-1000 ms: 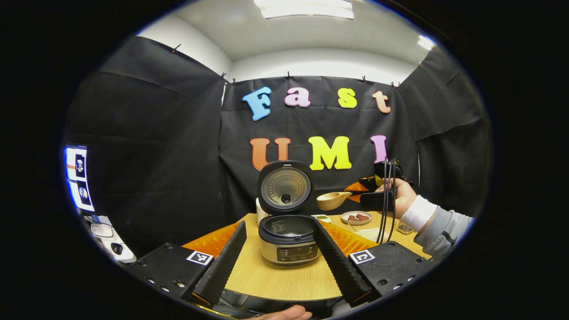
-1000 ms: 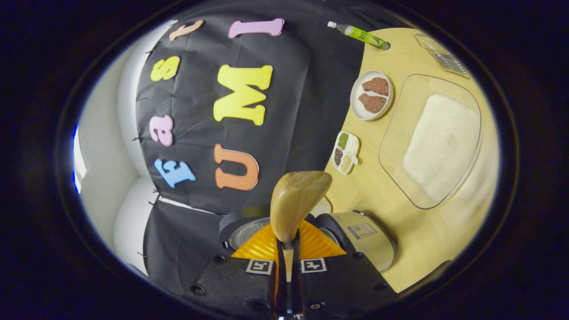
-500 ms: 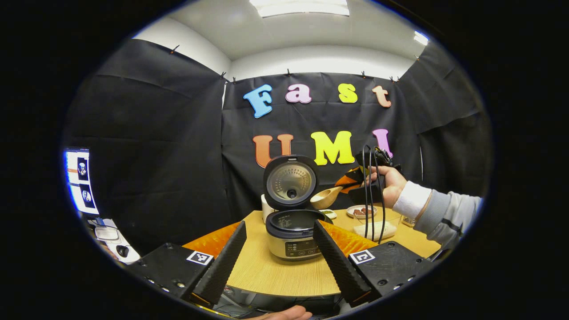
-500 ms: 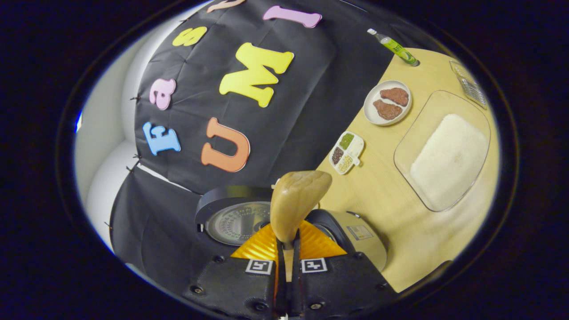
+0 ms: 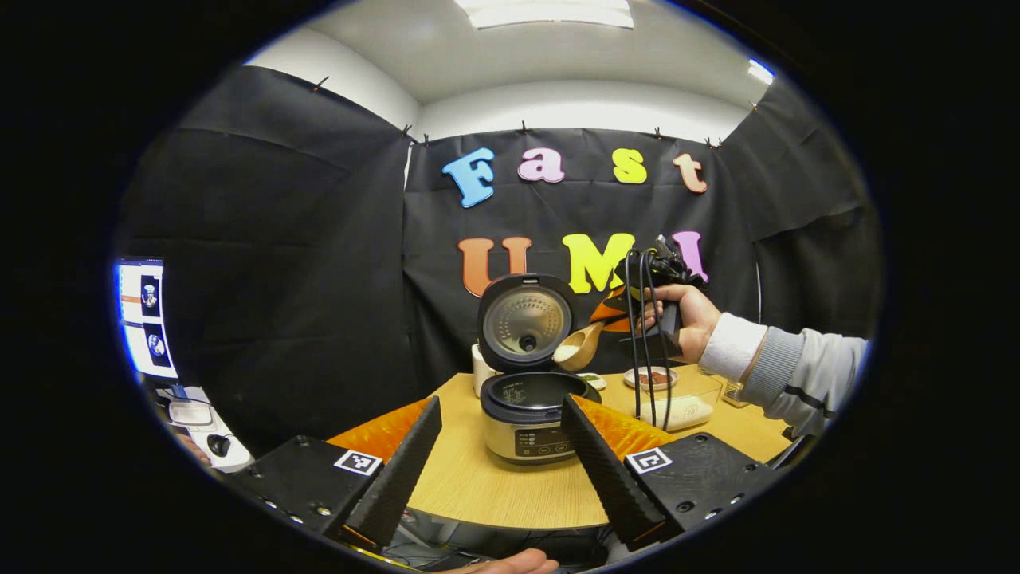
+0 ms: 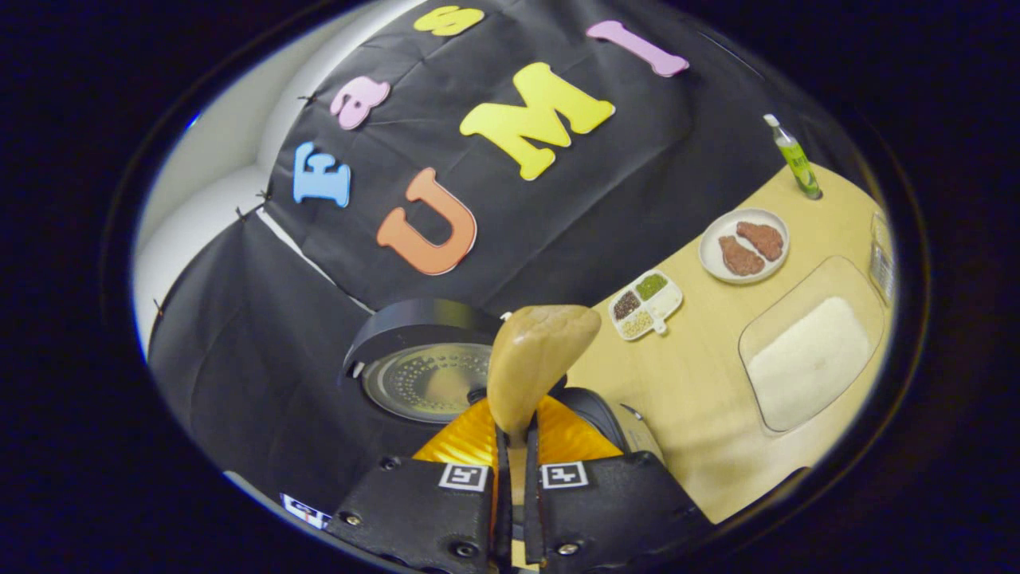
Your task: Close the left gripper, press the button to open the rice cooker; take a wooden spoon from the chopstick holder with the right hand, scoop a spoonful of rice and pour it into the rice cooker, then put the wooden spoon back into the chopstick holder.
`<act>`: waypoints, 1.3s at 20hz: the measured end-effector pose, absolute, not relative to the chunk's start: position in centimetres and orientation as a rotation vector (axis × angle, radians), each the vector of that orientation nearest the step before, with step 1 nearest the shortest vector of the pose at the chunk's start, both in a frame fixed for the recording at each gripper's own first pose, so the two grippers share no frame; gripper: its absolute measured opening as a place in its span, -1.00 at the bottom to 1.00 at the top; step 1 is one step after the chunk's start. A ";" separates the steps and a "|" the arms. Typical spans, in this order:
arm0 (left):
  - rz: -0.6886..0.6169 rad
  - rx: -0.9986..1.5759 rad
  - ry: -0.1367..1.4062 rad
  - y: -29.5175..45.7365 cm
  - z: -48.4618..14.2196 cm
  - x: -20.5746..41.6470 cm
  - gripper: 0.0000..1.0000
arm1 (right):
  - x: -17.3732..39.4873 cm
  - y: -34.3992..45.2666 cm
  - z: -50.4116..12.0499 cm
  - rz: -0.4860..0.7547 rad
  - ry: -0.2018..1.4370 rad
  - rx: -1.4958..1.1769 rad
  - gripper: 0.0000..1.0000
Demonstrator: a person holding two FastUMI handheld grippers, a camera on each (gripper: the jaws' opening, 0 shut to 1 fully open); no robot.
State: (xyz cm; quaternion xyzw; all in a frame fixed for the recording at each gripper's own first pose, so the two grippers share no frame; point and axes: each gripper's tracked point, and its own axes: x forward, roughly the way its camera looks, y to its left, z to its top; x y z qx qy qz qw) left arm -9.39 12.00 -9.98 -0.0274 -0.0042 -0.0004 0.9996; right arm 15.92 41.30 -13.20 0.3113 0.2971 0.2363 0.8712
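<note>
Right gripper view: wooden spoon (image 6: 535,367) handle hidden between the fingers; bowl hides part of the rice cooker (image 6: 617,418) pot opening. Spoon contents cannot be told. Left gripper view: cooker panel (image 5: 539,439) markings too small; white container (image 5: 480,371) mostly behind the cooker.

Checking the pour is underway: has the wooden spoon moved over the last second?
Yes. In the left gripper view the wooden spoon has travelled left toward the rice cooker, its bowl now above the pot's right rim.

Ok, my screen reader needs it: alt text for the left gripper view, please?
A hand tips a wooden spoon over the silver rice cooker, lid up, on the pale wooden table. The left gripper waits open in front.
</note>
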 end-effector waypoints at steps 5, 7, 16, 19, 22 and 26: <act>-0.011 -0.056 0.000 11.7 -10.4 -9.6 0.92 | 15.6 42.6 -13.1 0.492 0.596 0.518 -0.78; -0.003 -0.056 0.001 12.2 -10.5 -9.2 0.92 | 15.2 43.0 -12.8 0.486 0.574 0.459 -0.78; 0.008 -0.112 -0.007 13.4 -10.7 -10.2 0.92 | 14.7 44.3 -11.4 0.460 0.503 0.295 -0.77; 0.000 -0.116 -0.007 13.0 -10.9 -10.2 0.92 | 15.2 44.4 -11.2 0.463 0.453 0.212 -0.77; -0.008 -0.106 -0.016 12.7 -10.8 -10.2 0.93 | 15.4 44.2 -11.5 0.457 0.428 0.140 -0.77; -0.019 -0.108 -0.024 12.2 -10.7 -10.6 0.94 | 15.2 45.1 -11.7 0.486 0.406 0.073 -0.75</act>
